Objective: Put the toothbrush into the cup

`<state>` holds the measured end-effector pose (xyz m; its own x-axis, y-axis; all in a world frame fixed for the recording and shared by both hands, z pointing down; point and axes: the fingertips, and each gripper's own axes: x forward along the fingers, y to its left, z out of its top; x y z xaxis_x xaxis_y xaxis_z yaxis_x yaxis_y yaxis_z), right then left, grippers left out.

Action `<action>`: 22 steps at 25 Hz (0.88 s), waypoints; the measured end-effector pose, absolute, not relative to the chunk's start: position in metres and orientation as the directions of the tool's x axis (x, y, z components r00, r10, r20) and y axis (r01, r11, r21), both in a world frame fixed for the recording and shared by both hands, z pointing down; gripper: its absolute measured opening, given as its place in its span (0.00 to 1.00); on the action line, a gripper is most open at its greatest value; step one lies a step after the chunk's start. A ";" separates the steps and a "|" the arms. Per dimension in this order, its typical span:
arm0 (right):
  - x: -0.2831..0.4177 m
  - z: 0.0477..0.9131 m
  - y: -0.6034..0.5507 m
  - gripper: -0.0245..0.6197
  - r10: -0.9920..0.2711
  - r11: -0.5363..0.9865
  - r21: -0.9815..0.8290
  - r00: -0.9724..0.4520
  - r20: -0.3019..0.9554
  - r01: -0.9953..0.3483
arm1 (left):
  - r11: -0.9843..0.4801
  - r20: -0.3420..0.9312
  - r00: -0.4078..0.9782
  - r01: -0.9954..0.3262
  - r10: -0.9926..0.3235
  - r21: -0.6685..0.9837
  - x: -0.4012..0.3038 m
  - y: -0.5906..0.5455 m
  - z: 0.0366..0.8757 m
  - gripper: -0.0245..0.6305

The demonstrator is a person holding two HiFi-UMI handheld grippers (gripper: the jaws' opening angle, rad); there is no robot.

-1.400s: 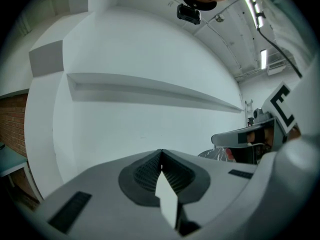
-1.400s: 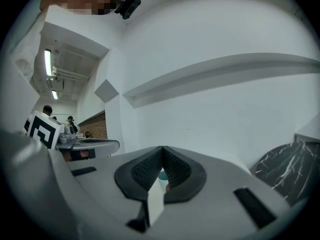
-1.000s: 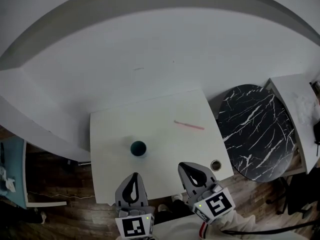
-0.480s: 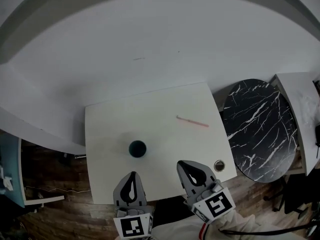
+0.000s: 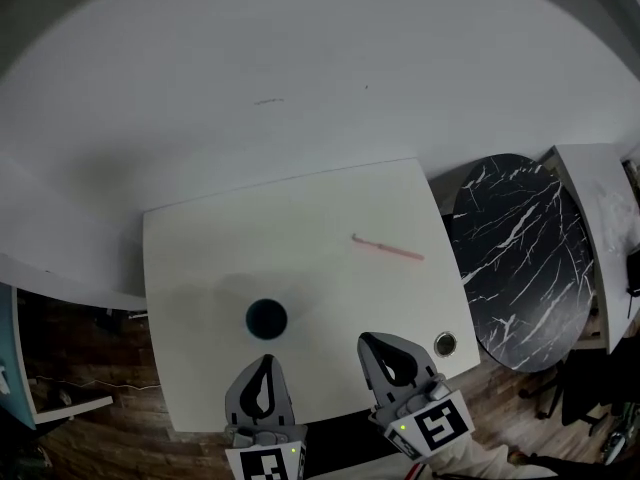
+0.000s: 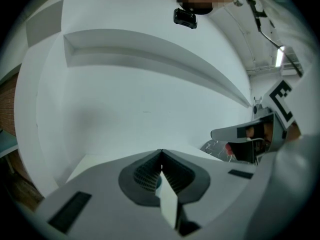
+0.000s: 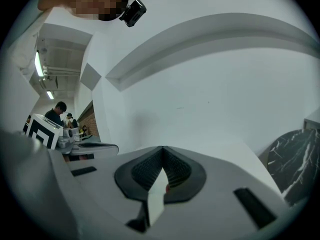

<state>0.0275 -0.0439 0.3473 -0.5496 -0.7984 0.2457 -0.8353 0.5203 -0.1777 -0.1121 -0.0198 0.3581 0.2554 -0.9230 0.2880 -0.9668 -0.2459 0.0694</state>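
A thin pink toothbrush [image 5: 388, 250] lies flat on the white table [image 5: 200, 258], right of the middle. A dark teal cup [image 5: 266, 319] stands upright near the table's front edge, left of the middle. My left gripper [image 5: 266, 360] hovers at the front edge just below the cup, shut, with nothing in it; its pads meet at the tip [image 6: 161, 152]. My right gripper [image 5: 367, 338] is at the front edge below the toothbrush, well short of it, also shut and empty [image 7: 163, 148].
A round black marble side table [image 5: 520, 258] stands close to the white table's right side. A small round metal fitting [image 5: 445, 345] sits at the table's front right corner. A white wall rises behind, with wooden floor [image 5: 90, 418] at the left.
The table has come closer in the head view, and the cup now lies nearer the left gripper's tip. Both grippers stay shut and side by side.
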 end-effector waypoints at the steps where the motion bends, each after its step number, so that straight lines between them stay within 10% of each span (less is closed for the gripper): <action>1: 0.027 0.352 -0.047 0.04 -0.798 0.518 -0.178 -0.548 0.252 -0.837 | -0.248 0.289 0.258 -0.966 -0.922 0.072 -0.111 -0.022 0.360 0.05; 22: 0.045 0.376 -0.078 0.07 -0.762 0.540 -0.116 -0.543 0.352 -0.834 | -0.282 0.312 0.300 -0.954 -0.901 0.104 -0.096 -0.060 0.386 0.05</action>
